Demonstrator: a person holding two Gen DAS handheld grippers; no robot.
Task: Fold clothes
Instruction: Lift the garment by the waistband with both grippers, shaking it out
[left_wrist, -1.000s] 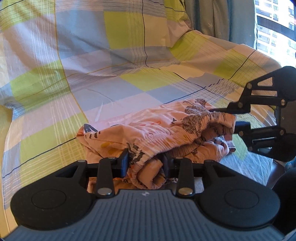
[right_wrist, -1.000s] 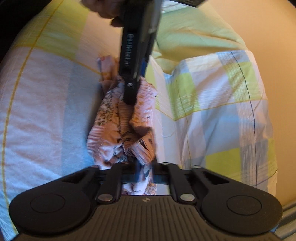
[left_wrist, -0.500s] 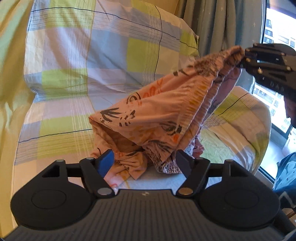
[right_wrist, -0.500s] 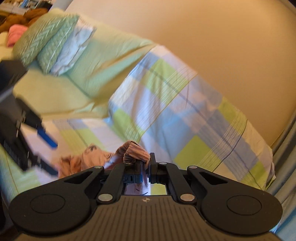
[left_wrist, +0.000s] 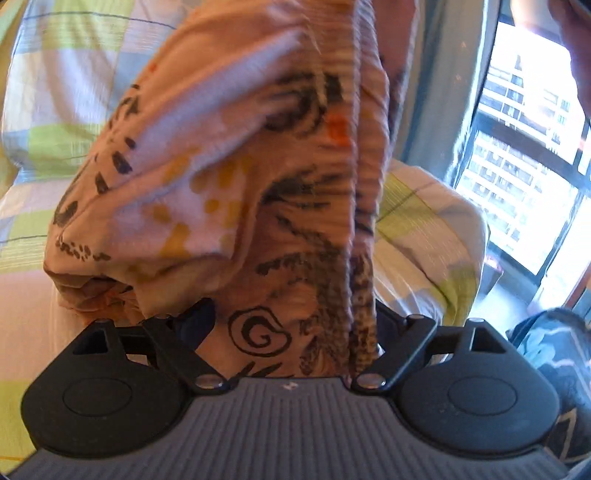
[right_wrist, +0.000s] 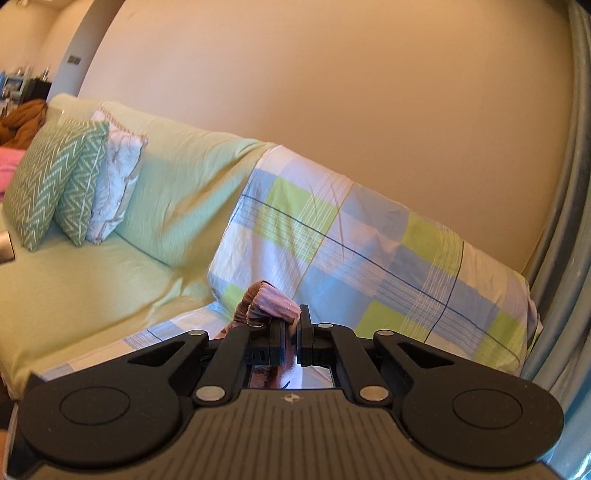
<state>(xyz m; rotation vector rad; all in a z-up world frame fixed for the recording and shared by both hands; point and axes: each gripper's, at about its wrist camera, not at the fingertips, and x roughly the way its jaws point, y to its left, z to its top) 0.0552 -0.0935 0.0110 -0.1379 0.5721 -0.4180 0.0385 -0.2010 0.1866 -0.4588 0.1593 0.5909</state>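
We see bright daylight pouring in from the window at three o'clock in the left wrist view, blown out to near white. The patterned garment fills the frame, smeared by motion blur. In the right wrist view, warm, even light falls on the wall; the picture is sharper, though fisheye bending curves the curtain at three o'clock.

The crumpled peach patterned cotton garment rose off the plaid-covered sofa, lifted by the right tool. The left tool released its pinch and spread wide beneath the hanging cloth.
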